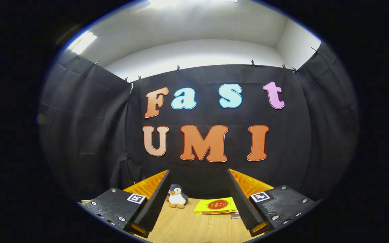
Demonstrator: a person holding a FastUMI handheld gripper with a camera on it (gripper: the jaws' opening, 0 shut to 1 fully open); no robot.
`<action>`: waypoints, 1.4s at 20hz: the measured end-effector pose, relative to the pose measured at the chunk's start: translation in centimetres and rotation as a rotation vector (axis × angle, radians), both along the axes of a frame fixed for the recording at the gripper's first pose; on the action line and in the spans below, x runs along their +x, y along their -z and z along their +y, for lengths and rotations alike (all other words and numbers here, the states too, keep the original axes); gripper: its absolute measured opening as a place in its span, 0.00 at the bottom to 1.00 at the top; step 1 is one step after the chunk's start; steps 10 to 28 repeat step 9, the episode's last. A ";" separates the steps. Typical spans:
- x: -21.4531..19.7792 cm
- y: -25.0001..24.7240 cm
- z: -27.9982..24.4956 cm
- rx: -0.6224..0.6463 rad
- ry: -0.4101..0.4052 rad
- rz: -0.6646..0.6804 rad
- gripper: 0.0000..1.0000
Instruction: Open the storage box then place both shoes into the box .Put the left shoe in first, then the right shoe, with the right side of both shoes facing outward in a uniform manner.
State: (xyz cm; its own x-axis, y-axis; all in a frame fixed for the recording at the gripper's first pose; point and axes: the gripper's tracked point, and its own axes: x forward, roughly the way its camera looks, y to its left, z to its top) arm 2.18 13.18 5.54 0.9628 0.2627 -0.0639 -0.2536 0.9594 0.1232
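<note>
Centrally, gripper (198, 199) spread wide, grasping nothing; beyond its fingers on the wooden table (187, 227), penguin toy (177, 196) upright, yellow packet (215, 205) partly hidden behind one finger.

Bright ceiling glare, dim fisheye-warped edges

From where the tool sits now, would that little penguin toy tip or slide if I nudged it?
The penguin toy looks plush, so probably light and soft, giving under a push. It stands upright on the smooth wooden table, so it would likely topple or skid. The tool is open, the toy beyond its fingers.
</note>
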 end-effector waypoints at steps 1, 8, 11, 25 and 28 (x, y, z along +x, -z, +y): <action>-0.1 0.2 -0.2 0.001 0.002 0.003 0.97; -0.6 1.2 -1.4 0.021 0.020 0.011 0.97; -0.6 1.3 -1.5 0.025 0.023 0.013 0.97; -0.6 1.3 -1.5 0.025 0.023 0.013 0.97; -0.6 1.3 -1.5 0.025 0.023 0.013 0.97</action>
